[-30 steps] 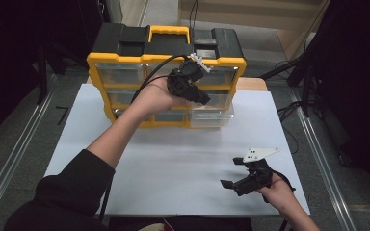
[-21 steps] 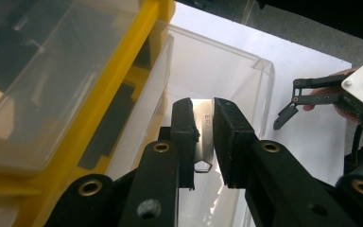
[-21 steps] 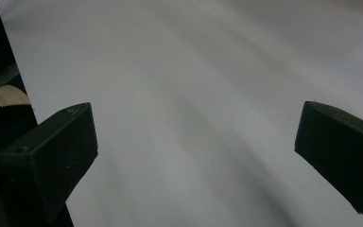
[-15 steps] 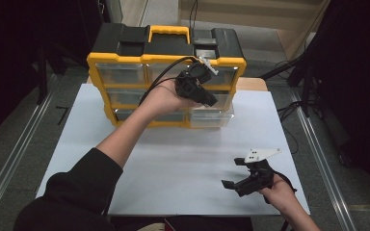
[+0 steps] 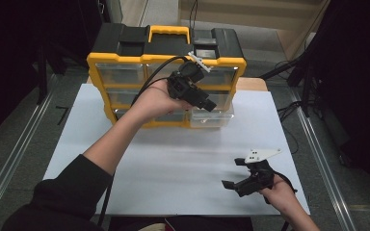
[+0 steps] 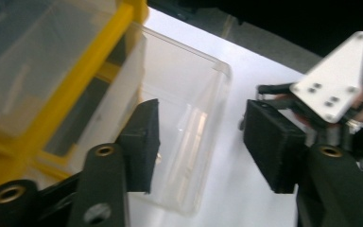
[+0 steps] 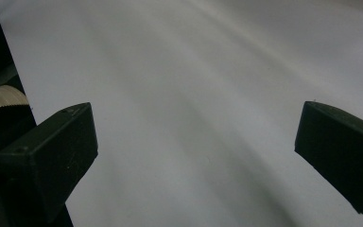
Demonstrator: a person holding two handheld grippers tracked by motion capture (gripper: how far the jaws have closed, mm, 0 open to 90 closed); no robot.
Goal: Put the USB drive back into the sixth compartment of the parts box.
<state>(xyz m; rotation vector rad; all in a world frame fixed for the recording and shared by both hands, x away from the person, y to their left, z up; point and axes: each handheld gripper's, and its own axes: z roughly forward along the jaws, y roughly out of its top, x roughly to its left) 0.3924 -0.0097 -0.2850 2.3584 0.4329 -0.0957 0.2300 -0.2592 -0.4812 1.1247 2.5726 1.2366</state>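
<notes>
High view looks down over the white board [image 5: 173, 159]; both gripper views skim it closely.

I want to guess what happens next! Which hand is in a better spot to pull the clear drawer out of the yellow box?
Probably the left. Its gripper is at the pulled-out clear drawer, jaws just opened; the right gripper rests far off over the white board.

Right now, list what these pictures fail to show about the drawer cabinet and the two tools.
- Pulled-out clear drawer: whether anything lies inside; left gripper view, blur and glare.
- Other drawers of the yellow cabinet: contents too small in the high view; the hand and left tool cover several fronts.
- Left tool: jaws just opened; the drawer's far corner runs past the bottom edge.
- Right tool: open over the white sheet; whether it touches the sheet.
</notes>
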